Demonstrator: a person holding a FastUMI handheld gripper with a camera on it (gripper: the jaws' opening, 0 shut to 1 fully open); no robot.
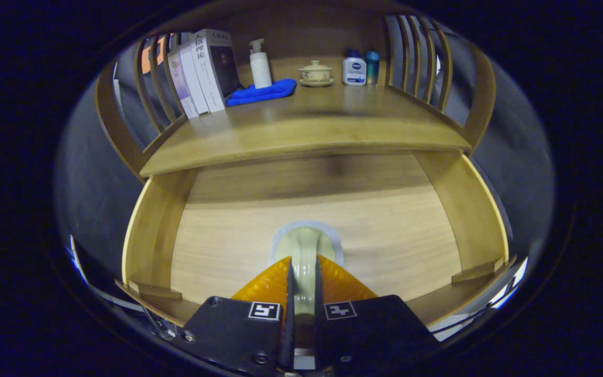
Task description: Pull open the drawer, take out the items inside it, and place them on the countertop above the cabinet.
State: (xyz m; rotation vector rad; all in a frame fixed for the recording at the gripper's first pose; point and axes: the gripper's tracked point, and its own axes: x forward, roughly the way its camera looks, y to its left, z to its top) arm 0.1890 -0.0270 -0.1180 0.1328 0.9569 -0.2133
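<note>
Inside the pulled-open wooden drawer (160, 235), a pale cream ceramic spoon (304, 256) is clamped by its handle between the 2 nearly closed fingers of the gripper (304, 280).

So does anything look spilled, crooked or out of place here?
Nothing stands out. The drawer is open, the jaws are shut on a pale cup over it, and the books, bottles and blue cloth sit orderly on the countertop.

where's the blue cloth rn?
The blue cloth lies on the countertop, between the books and lidded cup, below the pump bottle.
</note>
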